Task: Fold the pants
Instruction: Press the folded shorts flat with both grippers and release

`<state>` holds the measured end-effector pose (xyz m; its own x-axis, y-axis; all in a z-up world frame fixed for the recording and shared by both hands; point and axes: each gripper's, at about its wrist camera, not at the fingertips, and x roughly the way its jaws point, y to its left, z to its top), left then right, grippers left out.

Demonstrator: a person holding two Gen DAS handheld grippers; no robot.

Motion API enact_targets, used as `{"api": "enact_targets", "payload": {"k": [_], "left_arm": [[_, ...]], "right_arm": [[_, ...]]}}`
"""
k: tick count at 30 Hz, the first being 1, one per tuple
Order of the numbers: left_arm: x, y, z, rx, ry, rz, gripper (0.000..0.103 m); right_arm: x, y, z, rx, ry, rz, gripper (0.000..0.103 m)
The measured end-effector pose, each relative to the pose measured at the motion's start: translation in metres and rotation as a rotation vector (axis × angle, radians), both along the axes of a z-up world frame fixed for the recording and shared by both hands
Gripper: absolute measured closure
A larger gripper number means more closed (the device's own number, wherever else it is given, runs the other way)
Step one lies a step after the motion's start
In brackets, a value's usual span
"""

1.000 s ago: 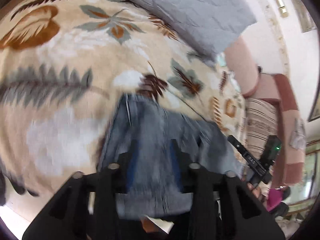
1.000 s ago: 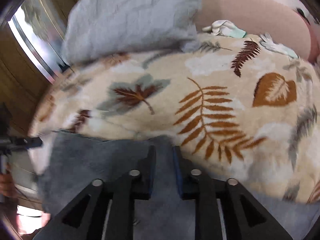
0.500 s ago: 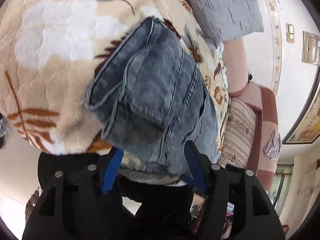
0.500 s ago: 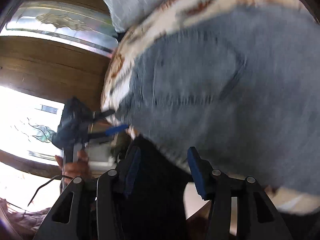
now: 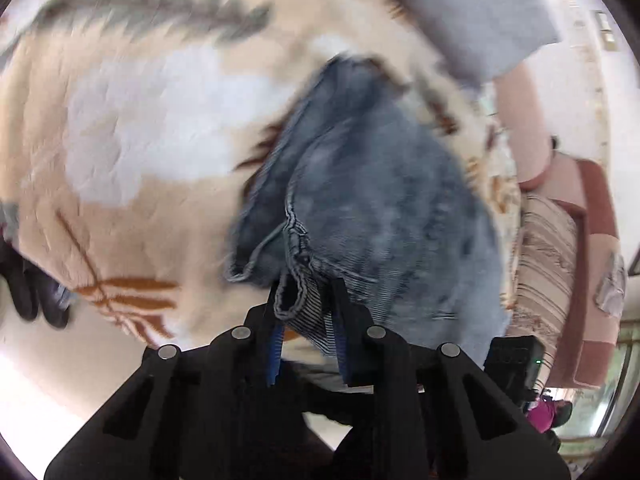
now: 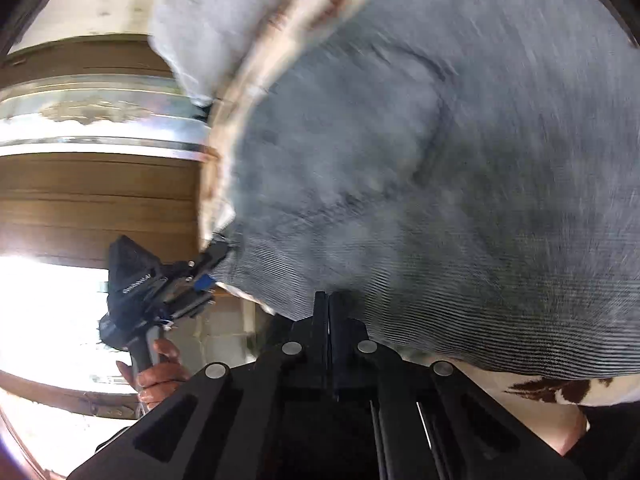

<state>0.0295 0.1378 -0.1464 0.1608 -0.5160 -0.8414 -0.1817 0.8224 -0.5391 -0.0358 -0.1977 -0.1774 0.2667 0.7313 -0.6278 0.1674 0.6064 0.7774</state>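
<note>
The faded blue denim pants (image 5: 372, 184) lie partly folded on the cream fleece blanket with brown and grey leaf print (image 5: 132, 128), their near edge at the blanket's front border. In the left wrist view the long axis of the garment runs from the jaws away toward the grey quilted cushion (image 5: 472, 8); the stitched hem corner points at the camera.

The left gripper (image 5: 306, 300) is closing: its jaws stand narrow, with the doubled hem corner between the blue pads and apparently pinched. The right gripper (image 6: 328, 300) has its jaws fully together at the near denim edge; whether cloth is caught between them cannot be told from the blurred view.

Both grippers sit at the same near edge, left at the corner, right further along. Judgement: the coming fold would carry this edge away from the person, along the long axis.

The hand (image 6: 158, 376) holding the left gripper shows before a brown wooden door (image 6: 100, 192).
</note>
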Motion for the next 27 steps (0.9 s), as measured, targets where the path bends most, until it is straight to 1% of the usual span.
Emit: {"api": "enact_targets", "payload": {"k": [2,4,5,6,7,8,9,10,11,13,15,16,17,18,19,20,21,22,23,24,25,26,27], "left_arm": [[-0.004,0.008,-0.005,-0.037,0.011,0.022,0.083],[-0.008,0.014,0.001,-0.05,-0.001,0.025,0.083],[-0.011,0.016,0.006,-0.056,-0.015,0.026,0.083],[-0.016,0.018,0.013,-0.077,-0.037,0.025,0.082],[-0.021,0.019,0.017,-0.102,-0.051,0.017,0.079],[-0.025,0.019,0.021,-0.125,-0.063,0.011,0.069],[-0.029,0.018,0.024,-0.149,-0.073,0.009,0.052],[-0.029,0.016,0.025,-0.161,-0.077,0.01,0.045],[-0.029,0.012,0.024,-0.165,-0.079,0.009,0.041],[-0.024,0.005,0.019,-0.156,-0.059,-0.001,0.041],[-0.018,0.0,0.008,-0.148,-0.019,0.003,0.041],[-0.014,-0.002,0.003,-0.14,0.001,0.006,0.042],[-0.013,-0.003,0.0,-0.138,0.012,0.008,0.046],[-0.009,-0.004,0.0,-0.139,0.017,0.01,0.069],[-0.008,-0.004,0.003,-0.131,0.013,0.008,0.078],[-0.004,-0.006,0.008,-0.118,0.0,0.008,0.079],[-0.002,-0.006,0.016,-0.119,-0.02,0.009,0.084],[0.0,-0.006,0.024,-0.109,-0.045,0.014,0.087],[0.001,-0.006,0.032,-0.101,-0.069,0.015,0.088],[0.0,-0.005,0.04,-0.081,-0.101,0.014,0.09],[-0.001,-0.004,0.045,-0.04,-0.127,0.013,0.09],[0.0,-0.005,0.046,0.014,-0.144,0.01,0.09],[0.001,-0.005,0.041,0.066,-0.139,0.001,0.09]], "right_arm": [[-0.001,0.0,-0.001,0.011,0.004,0.001,0.102],[-0.002,-0.005,0.01,-0.005,-0.033,0.002,0.096],[-0.004,-0.011,0.016,-0.009,-0.05,-0.009,0.089],[-0.008,-0.017,0.02,0.011,-0.06,-0.022,0.074],[-0.009,-0.02,0.021,0.043,-0.052,-0.028,0.066],[-0.011,-0.021,0.019,0.075,-0.04,-0.032,0.057],[-0.015,-0.021,0.017,0.108,-0.025,-0.031,0.056],[-0.017,-0.019,0.013,0.122,-0.013,-0.025,0.055],[-0.018,-0.013,0.008,0.13,0.001,-0.016,0.055],[-0.015,-0.005,-0.003,0.136,0.042,-0.014,0.055],[-0.013,-0.006,-0.011,0.152,0.07,-0.065,0.055],[-0.012,-0.007,-0.016,0.192,0.088,-0.104,0.055],[-0.011,-0.01,-0.022,0.228,0.109,-0.145,0.055],[-0.011,-0.012,-0.025,0.248,0.118,-0.168,0.055],[-0.009,-0.009,-0.024,0.26,0.118,-0.182,0.056],[-0.008,-0.008,-0.021,0.244,0.109,-0.183,0.067],[-0.008,-0.009,-0.017,0.229,0.086,-0.186,0.091],[-0.005,-0.008,-0.01,0.229,0.052,-0.188,0.094],[-0.004,-0.008,-0.002,0.226,0.019,-0.19,0.094],[-0.003,-0.007,0.007,0.209,-0.019,-0.181,0.094],[-0.003,-0.005,0.01,0.187,-0.033,-0.168,0.094],[-0.002,0.0,0.009,0.169,-0.028,-0.154,0.094],[-0.001,0.004,0.0,0.157,0.004,-0.141,0.094]]}}
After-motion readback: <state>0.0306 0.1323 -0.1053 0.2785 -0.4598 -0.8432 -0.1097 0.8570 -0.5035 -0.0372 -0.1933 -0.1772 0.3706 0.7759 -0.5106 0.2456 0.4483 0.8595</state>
